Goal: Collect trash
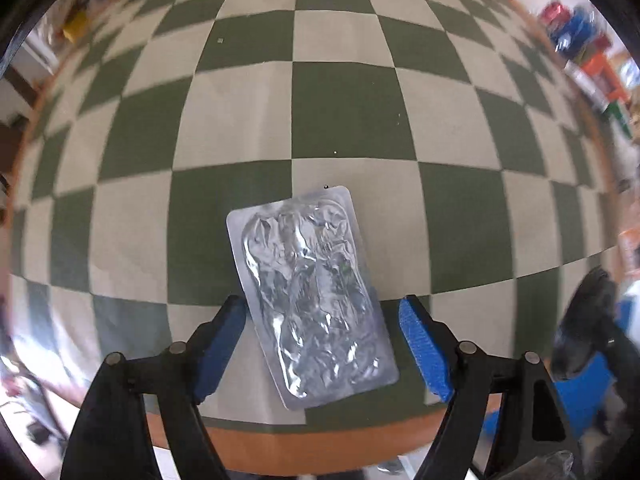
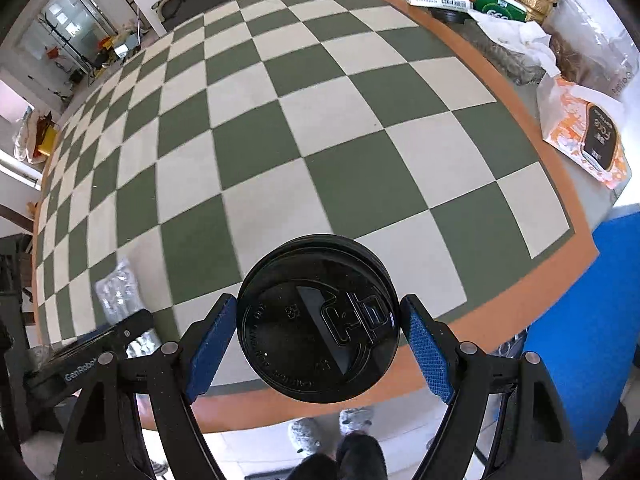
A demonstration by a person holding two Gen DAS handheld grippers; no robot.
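You get bright, even daylight, glare on the crinkled blister pack (image 1: 312,296), and blurred, fisheye-bent edges.

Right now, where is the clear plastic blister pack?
In the left wrist view the blister pack lies flat on the checkered table near its orange front edge, between the open fingers of the left gripper.
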